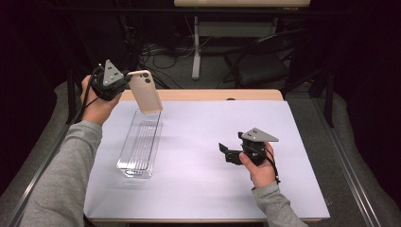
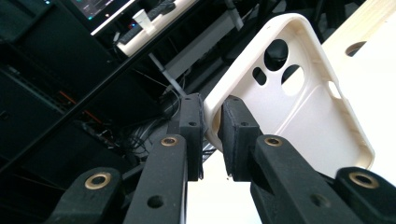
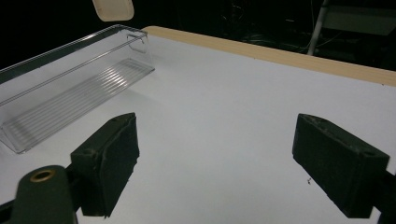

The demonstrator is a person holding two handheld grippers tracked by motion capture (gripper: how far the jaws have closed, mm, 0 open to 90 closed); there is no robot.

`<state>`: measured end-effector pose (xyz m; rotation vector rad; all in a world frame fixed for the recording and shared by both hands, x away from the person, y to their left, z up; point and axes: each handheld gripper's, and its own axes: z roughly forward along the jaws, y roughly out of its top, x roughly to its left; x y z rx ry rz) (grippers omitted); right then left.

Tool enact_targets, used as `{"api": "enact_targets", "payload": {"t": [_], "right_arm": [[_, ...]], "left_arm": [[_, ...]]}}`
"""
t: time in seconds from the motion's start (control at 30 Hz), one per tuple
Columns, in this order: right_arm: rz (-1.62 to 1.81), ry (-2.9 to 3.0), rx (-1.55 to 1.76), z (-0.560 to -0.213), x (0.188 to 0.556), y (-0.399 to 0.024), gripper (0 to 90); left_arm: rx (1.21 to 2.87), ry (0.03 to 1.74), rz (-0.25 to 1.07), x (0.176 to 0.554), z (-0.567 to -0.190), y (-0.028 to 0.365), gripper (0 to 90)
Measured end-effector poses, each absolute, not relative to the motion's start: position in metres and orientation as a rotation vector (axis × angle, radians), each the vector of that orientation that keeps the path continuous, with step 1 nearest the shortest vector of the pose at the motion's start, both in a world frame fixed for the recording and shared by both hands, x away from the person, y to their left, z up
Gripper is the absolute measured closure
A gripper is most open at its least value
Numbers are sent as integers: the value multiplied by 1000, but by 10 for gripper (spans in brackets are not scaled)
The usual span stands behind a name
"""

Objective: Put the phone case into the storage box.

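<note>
The phone case (image 1: pixel 145 91), clamped by the left gripper (image 1: pixel 126 75), should be lowered level into the clear tray (image 1: pixel 140 145); the right gripper's (image 3: pixel 215 163) jaws are held apart.

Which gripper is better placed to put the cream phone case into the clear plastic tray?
Left: the left gripper already clamps the cream phone case above the clear plastic tray.

Brightly lit white table (image 1: pixel 208 156) against a dark, murky room beyond. Soft, faint shadows under the clear tray (image 1: pixel 140 144). Glints along the tray's walls. Slight softness throughout; near jaws blurred in both gripper views, far background dim and grainy.
</note>
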<state>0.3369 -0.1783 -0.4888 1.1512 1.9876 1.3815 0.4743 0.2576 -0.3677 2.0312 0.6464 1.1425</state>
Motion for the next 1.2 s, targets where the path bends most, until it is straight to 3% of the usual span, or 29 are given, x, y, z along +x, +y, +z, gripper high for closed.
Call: {"api": "enact_targets", "payload": {"t": [1.2], "right_arm": [[1358,1992,1170,-494,339,-181,142]], "left_arm": [[2131,494,1230,493,-443,255,797]]}}
